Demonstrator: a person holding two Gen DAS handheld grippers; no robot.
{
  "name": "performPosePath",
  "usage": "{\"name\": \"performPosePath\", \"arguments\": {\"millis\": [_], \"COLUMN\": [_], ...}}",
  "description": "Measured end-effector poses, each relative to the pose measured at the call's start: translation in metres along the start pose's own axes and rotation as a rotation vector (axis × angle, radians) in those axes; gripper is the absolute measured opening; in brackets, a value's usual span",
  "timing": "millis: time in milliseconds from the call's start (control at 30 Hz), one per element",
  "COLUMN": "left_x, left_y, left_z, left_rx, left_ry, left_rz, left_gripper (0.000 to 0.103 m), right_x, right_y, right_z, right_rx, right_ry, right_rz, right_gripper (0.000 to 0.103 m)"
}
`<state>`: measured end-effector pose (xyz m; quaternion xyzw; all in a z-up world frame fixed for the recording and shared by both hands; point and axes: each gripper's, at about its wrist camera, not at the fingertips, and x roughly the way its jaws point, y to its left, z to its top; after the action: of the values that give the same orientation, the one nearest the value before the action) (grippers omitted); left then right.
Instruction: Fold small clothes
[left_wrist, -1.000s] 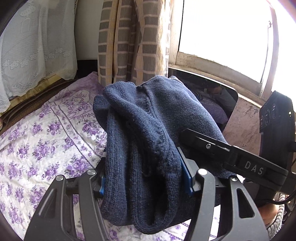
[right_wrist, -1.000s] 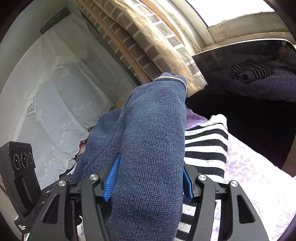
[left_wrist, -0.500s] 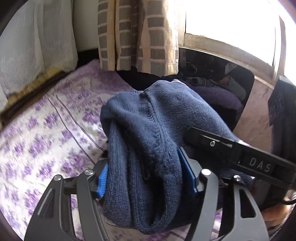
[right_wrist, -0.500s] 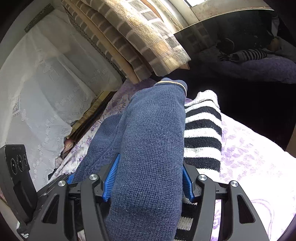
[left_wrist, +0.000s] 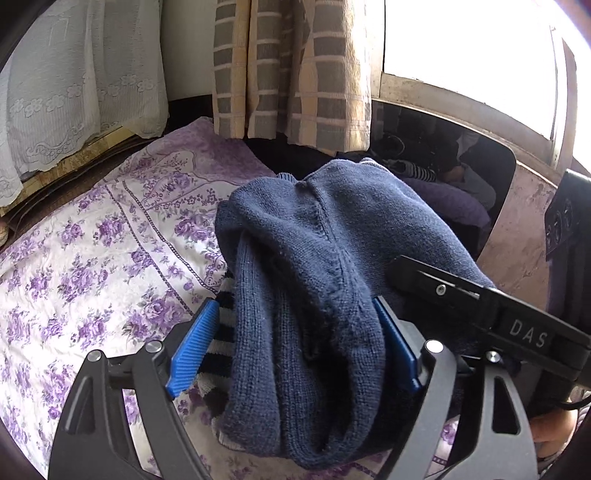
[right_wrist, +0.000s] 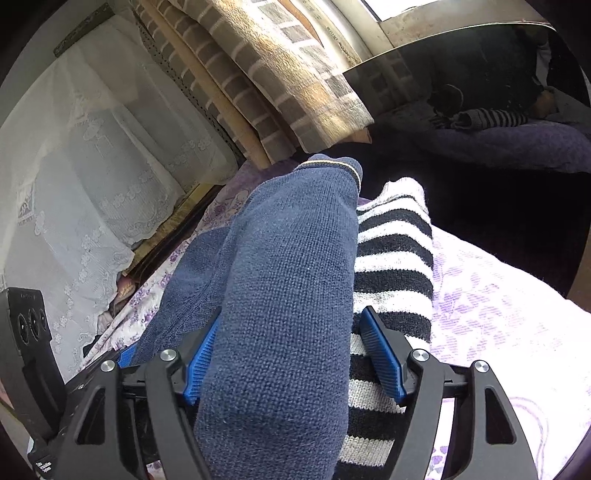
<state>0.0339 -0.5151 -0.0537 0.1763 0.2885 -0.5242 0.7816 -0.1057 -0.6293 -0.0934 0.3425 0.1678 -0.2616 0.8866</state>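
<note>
A folded navy knit sweater (left_wrist: 314, 280) lies between the blue pads of my left gripper (left_wrist: 291, 347). The jaws stand wider than the bundle, with a gap at the left pad, so the left gripper is open. The sweater rests on a black-and-white striped garment (left_wrist: 221, 332) on the floral bedsheet (left_wrist: 92, 258). In the right wrist view the navy sweater (right_wrist: 288, 295) runs between the pads of my right gripper (right_wrist: 291, 354), also open, with a gap at the right pad. The striped garment (right_wrist: 391, 266) lies under and to the right of it.
A checked curtain (left_wrist: 295, 66) hangs at the far end of the bed under a bright window (left_wrist: 469, 44). White lace cloth (left_wrist: 74, 81) hangs on the left. A dark glossy panel (right_wrist: 498, 92) stands beyond the bed.
Both grippers came down toward the bed with the sweater and have opened their jaws. The sweater now rests on the striped garment.
</note>
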Motion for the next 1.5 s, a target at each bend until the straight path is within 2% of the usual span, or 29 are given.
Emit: {"name": "performPosePath", "arguments": {"millis": [167,267,333,467,633,833,1033,1400,1500], "left_x": [-0.023,-0.032,-0.034,-0.035,-0.06,-0.1,-0.137,-0.191,-0.205], "left_y": [-0.004,-0.006,-0.005,-0.003,-0.004,0.0,-0.009,-0.024,-0.022], "left_z": [0.001,-0.001,-0.003,-0.013,-0.025,-0.032,-0.042,-0.056,-0.056], "left_rx": [0.023,0.032,0.024,0.005,0.013,-0.009,0.014,0.052,0.043], "left_ry": [-0.045,-0.048,-0.039,0.006,-0.029,-0.071,-0.113,-0.189,-0.202], "left_rz": [0.069,0.106,0.122,0.129,0.18,0.19,0.223,0.244,0.23], "left_gripper": [0.082,0.086,0.091,0.093,0.093,0.093,0.094,0.095,0.098], "right_x": [-0.02,-0.035,-0.041,-0.047,-0.071,-0.109,-0.141,-0.183,-0.196], "right_y": [0.006,0.016,0.017,0.011,0.022,0.045,0.056,0.098,0.112], "right_z": [0.002,-0.002,-0.005,-0.009,-0.013,-0.036,-0.049,-0.061,-0.064], "right_rx": [-0.007,-0.064,-0.083,-0.057,-0.075,-0.159,-0.182,-0.265,-0.297], "right_ry": [-0.037,-0.063,-0.068,-0.051,-0.082,-0.09,-0.083,-0.141,-0.164], "right_rz": [-0.018,-0.09,-0.132,-0.163,-0.185,-0.229,-0.228,-0.204,-0.205], "right_gripper": [0.072,0.074,0.079,0.082,0.082,0.085,0.086,0.087,0.091]}}
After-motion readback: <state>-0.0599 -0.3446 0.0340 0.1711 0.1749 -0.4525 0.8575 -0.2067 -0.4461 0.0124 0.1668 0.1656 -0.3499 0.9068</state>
